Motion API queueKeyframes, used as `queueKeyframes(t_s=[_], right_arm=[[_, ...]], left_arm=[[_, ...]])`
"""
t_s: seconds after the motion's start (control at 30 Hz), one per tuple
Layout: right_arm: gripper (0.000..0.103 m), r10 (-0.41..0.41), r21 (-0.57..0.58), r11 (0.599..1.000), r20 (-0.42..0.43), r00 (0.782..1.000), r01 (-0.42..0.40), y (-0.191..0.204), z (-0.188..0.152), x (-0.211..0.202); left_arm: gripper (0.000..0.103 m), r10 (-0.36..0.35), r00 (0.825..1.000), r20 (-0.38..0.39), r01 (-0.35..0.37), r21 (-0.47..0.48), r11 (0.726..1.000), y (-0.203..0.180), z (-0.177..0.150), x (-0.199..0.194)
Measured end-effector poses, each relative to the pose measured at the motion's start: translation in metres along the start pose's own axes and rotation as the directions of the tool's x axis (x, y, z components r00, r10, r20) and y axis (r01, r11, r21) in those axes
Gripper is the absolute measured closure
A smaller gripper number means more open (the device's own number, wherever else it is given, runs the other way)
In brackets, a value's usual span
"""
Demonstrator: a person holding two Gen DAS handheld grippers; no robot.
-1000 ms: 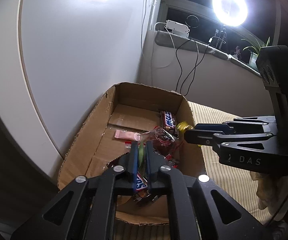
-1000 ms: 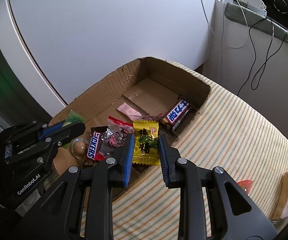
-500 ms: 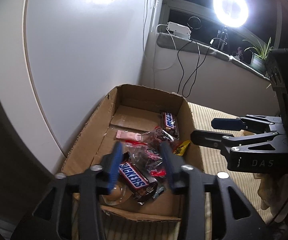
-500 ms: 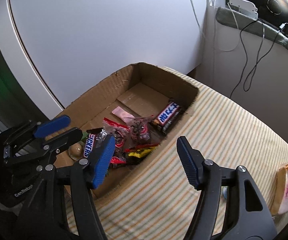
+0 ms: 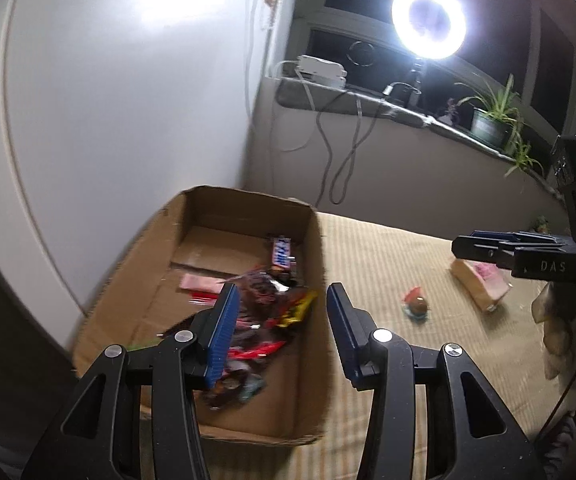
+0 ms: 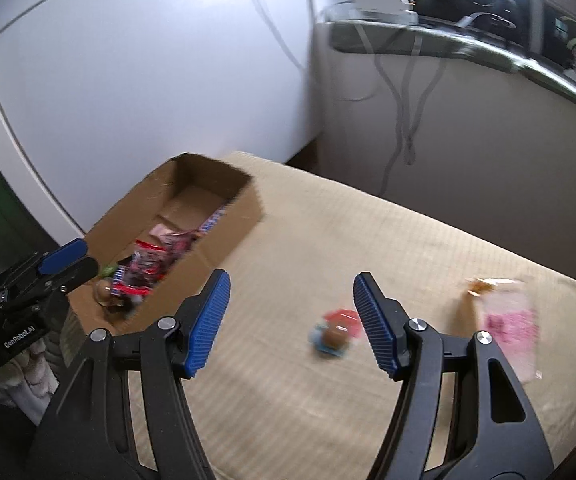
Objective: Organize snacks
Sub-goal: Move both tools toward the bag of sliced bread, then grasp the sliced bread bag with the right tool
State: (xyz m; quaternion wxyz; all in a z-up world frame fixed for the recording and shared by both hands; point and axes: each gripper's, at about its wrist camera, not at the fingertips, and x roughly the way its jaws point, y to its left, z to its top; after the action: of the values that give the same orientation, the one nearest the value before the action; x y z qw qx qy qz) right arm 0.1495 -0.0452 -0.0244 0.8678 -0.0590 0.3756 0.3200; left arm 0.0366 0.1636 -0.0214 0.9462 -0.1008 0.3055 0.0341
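A cardboard box (image 5: 319, 280) (image 6: 228, 236) stands on the striped cloth and holds several snacks: a Snickers bar (image 5: 282, 254), a yellow packet (image 5: 297, 310) and red wrappers (image 5: 256, 350). My left gripper (image 5: 282, 300) is open and empty, above the box's right wall. My right gripper (image 6: 291, 284) is open over the bare cloth, nothing between its fingers. Just ahead of its right finger lies a round brown candy (image 6: 333, 336) (image 5: 415, 304) on a red and blue wrapper. A pink and tan packet (image 6: 507, 320) (image 5: 479, 280) lies further right.
A white wall panel (image 5: 108, 120) rises behind and left of the box. A sill (image 5: 367, 100) with cables, a ring light (image 5: 427, 20) and a plant (image 5: 491, 120) runs along the back. A crumpled cloth (image 5: 567, 336) hangs at the right edge.
Both grippers opened and dropped their snacks into the box, the right one a yellow packet. The left drew back slightly. The right swung away rightward over the cloth toward the round candy.
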Motion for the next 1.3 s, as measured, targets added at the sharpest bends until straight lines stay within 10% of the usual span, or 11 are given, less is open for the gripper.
queueKeyframes(t_s=[0.63,1.3], right_arm=[[0.036,-0.183,0.208,0.960,-0.031,0.983,0.186,-0.152,-0.058,-0.051],[0.036,-0.010,0.277,0.960,-0.106,0.994,0.039,-0.223,-0.076,0.000]], left_arm=[[0.049,-0.181,0.979,-0.097,0.189,0.090,0.978,-0.108,-0.007,0.050],[0.043,-0.362,0.894,-0.265,0.380,0.019,0.925,-0.215,-0.016,0.141]])
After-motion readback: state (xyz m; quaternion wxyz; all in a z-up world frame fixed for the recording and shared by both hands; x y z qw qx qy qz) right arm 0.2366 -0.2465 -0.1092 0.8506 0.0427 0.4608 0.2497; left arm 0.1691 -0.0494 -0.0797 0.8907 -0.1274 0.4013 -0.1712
